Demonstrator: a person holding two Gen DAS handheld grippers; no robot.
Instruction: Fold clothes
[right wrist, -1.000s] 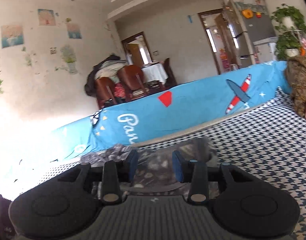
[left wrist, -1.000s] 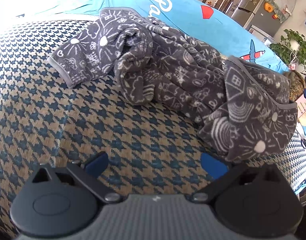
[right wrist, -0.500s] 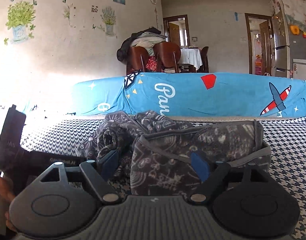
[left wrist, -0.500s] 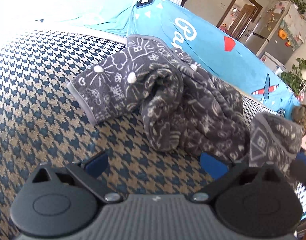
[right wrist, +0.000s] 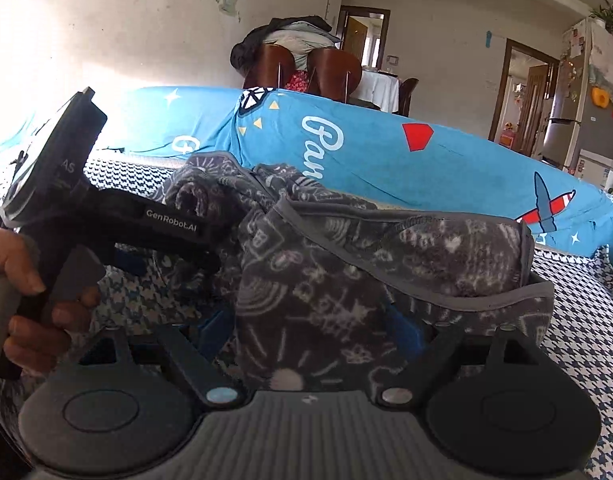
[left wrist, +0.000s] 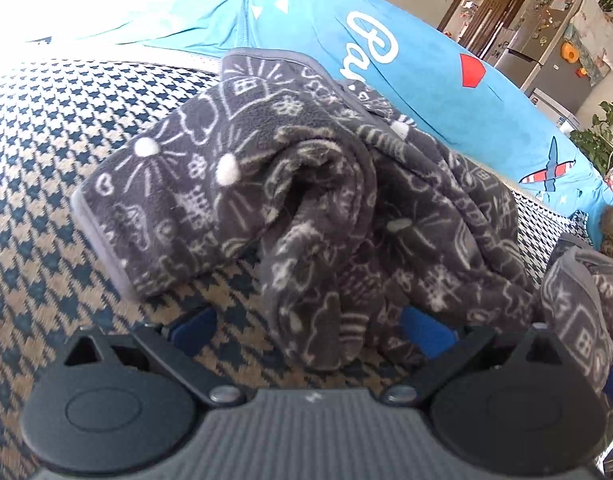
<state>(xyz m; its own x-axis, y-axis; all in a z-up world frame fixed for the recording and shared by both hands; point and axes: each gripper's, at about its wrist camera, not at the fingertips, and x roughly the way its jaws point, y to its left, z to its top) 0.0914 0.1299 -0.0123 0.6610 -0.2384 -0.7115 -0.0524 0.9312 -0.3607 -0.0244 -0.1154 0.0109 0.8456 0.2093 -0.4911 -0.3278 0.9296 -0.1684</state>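
Left wrist view: my left gripper (left wrist: 310, 330) gapes around bunched fleece (left wrist: 306, 208); right gripper (right wrist: 310, 326) likewise spread. Closing may pinch several layers, spoiling the fold.

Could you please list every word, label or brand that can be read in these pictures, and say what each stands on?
"GenRobot.AI": on the black body of the left gripper.
"AS": on that gripper's upper housing, partly cut off.
"Pan": white script on the blue sheet, its end hidden by the grey fleece garment.
Fridge stickers: too small to read.
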